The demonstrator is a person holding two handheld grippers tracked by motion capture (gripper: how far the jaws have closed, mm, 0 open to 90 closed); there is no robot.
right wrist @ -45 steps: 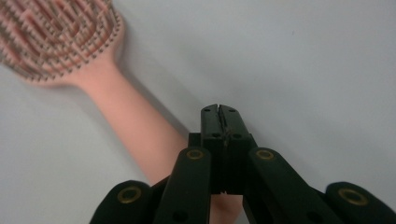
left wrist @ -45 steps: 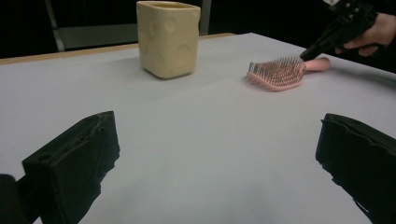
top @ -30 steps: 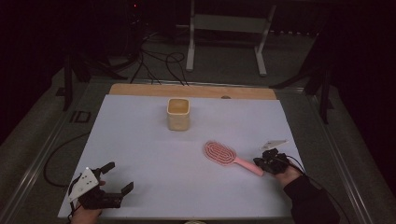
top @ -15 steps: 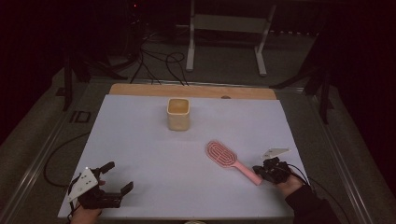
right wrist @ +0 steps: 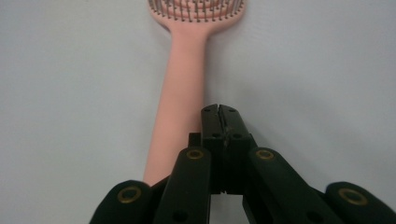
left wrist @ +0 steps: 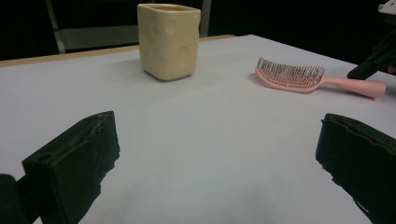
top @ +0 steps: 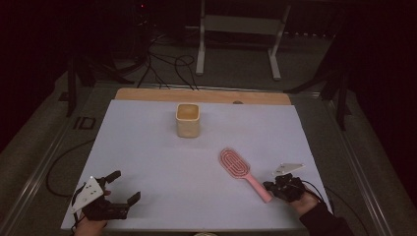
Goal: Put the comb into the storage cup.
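Black right gripper [top: 271,186] at near edge, jaws pressed together on nothing, just beside pink hairbrush [top: 242,170] handle end; left gripper [top: 124,188] spread wide, idle, well apart. Brush flat on white table [top: 162,147], ungrasped; grasp and any move toward yellow cup [top: 188,119] farther back outstanding.

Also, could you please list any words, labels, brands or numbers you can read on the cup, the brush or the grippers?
None: no readable text shows in these views.
Cup: plain yellow with round dimples, no print.
Brush: plain pink, no brand visible.
Left gripper and right gripper: no markings legible.
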